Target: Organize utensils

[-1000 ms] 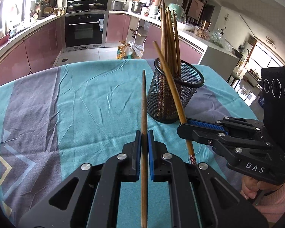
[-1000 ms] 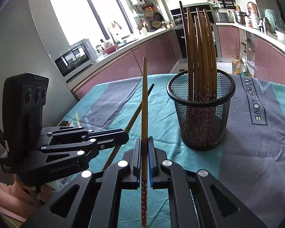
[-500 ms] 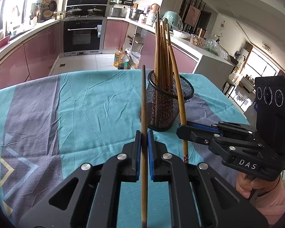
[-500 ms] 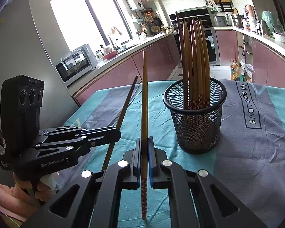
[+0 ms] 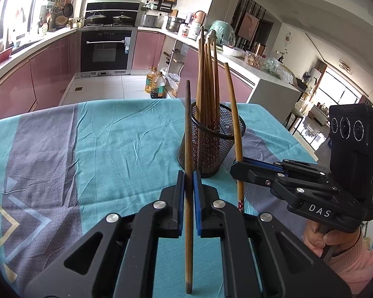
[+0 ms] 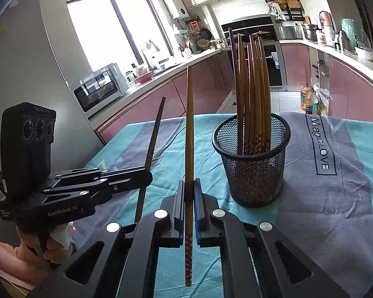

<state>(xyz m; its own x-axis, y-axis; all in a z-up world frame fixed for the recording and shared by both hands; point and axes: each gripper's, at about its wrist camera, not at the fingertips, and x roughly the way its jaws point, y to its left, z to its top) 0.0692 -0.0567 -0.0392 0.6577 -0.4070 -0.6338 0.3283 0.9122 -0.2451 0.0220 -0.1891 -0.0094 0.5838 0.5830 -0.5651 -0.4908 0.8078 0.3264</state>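
chopsticks (image 5: 188,164) (image 6: 189,149) clamped in each hand-held gripper, holder (image 6: 252,159) seemingly near

Table under teal and grey cloth (image 5: 107,134) (creased), black mesh holder (image 6: 253,173) standing on it

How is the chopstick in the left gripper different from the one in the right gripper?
The left chopstick is darker brown; the right chopstick is lighter. The right one has a red flowered end, while the left one looks plain. Both are wooden, roughly upright, clamped in a shut gripper beside the mesh holder.
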